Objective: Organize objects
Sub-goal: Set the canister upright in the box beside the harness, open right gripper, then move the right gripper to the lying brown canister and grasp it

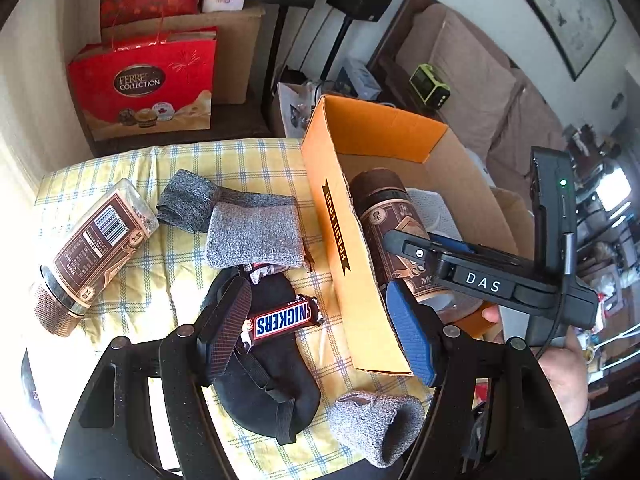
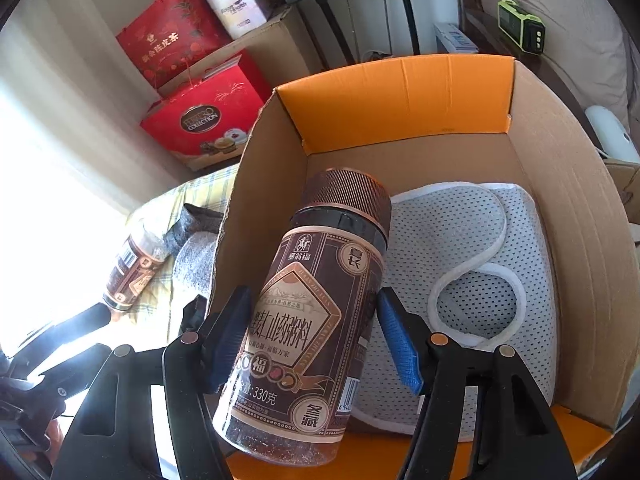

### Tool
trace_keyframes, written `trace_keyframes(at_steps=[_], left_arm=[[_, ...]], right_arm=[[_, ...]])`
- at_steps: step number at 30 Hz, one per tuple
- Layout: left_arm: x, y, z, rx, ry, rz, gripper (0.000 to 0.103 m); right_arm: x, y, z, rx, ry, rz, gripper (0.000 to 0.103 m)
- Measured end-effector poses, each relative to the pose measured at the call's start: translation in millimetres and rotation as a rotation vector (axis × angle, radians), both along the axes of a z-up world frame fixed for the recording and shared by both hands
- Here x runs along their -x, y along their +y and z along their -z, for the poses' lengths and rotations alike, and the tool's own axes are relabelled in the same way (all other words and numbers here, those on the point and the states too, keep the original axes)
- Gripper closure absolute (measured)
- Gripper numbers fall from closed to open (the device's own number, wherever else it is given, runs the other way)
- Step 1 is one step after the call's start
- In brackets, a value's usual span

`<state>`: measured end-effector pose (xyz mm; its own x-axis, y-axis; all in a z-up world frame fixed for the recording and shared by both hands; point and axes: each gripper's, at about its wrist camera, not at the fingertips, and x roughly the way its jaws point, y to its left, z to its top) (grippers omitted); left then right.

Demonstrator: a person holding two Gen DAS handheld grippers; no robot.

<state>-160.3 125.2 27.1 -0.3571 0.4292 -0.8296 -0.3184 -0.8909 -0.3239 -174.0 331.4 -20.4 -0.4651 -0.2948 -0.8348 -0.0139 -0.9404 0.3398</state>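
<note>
The right hand-held gripper (image 2: pixel 314 344) holds a brown-labelled jar (image 2: pixel 316 312) between its blue pads, cap pointing away, tilted over the open cardboard box (image 2: pixel 576 240); the pads sit against the jar's sides. The jar hangs inside the box's walls, above a white mesh pad (image 2: pixel 480 264) lying on the box floor. The step in hand looks like stowing this jar, so the next move calls for lowering it onto the pad before letting go (a tall jar may roll if dropped tilted).

The left hand-held gripper (image 1: pixel 320 332) stands wide and empty over a Snickers bar (image 1: pixel 286 320) resting on a black sock (image 1: pixel 268 384). Around them on the yellow checked cloth (image 1: pixel 132 168) covering the tabletop lie grey socks (image 1: pixel 252 236) and a second jar (image 1: pixel 92 252) on its side. Beyond, red gift bags (image 1: pixel 144 84) stand by the wall, with a sofa (image 1: pixel 480 76) further off.
</note>
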Motion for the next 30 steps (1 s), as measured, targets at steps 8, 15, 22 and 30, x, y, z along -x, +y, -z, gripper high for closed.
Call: trace_keyframes(at_steps=[8,15,22,30], left_arm=[[-2,-5,9,-0.001,-0.023,0.002,0.036],[-5,-16,9,-0.013,-0.01,-0.016,0.021],[-7,-43,-3,0.026,0.05,-0.081,0.016],[-9,-93,-13,0.067,0.1,-0.153,0.0]], right_arm=[[7,-10,18,0.001,-0.038,-0.118,0.037],[-5,-5,4,-0.036,-0.023,-0.071,0.028],[-16,-14,-32,-0.073,0.071,-0.057,0.023],[-14,-53,-55,-0.085,0.115,-0.121,0.022]])
